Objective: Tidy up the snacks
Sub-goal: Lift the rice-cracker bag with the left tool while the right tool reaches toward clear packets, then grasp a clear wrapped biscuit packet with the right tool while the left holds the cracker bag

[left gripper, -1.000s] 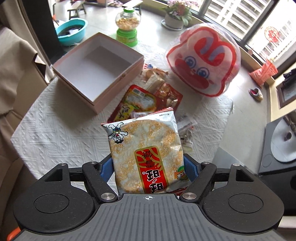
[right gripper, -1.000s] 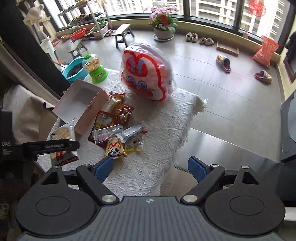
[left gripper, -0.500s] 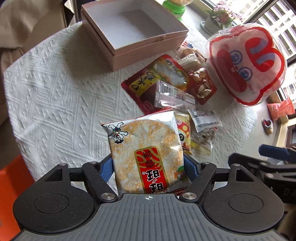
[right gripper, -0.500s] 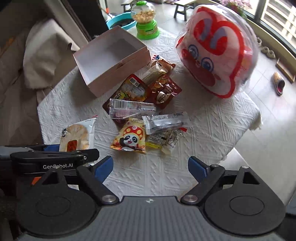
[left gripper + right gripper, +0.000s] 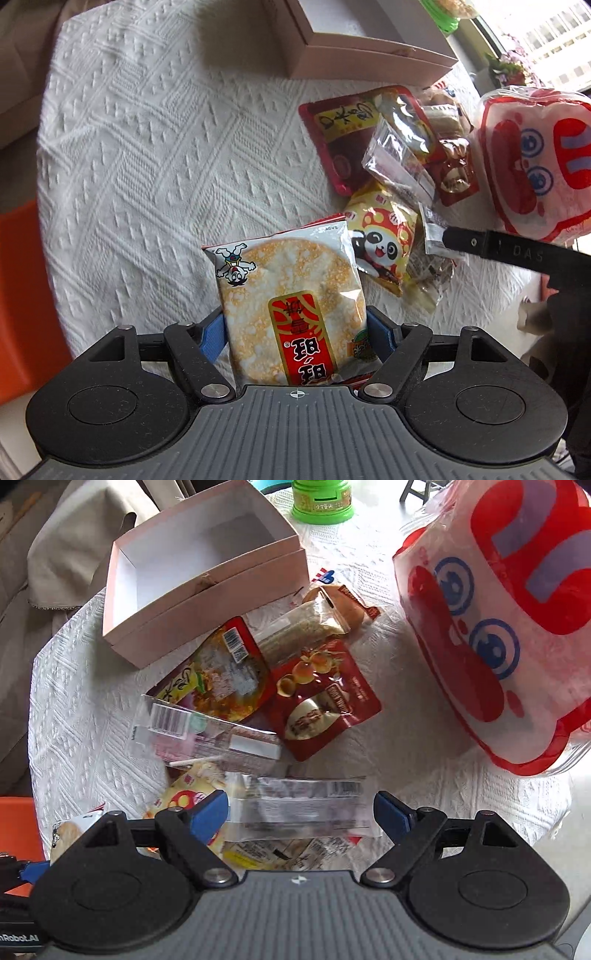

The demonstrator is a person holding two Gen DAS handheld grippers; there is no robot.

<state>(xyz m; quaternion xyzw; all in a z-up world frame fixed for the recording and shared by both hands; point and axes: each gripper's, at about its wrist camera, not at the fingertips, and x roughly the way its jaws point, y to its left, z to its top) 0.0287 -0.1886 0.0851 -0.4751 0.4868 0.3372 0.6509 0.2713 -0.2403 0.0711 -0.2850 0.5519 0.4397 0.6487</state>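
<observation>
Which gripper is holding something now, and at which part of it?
The left gripper holds the rice cracker packet by its lower side edges. The right gripper is open and holds nothing.

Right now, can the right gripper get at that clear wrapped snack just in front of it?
Probably yes. The right gripper is open, and the clear wrapped snack lies on top of the pile between its fingers with nothing over it.

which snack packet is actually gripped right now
The rice cracker packet, pinched upright in the left gripper. The panda packet and the others lie loose on the tablecloth; the right gripper is open above them.
</observation>
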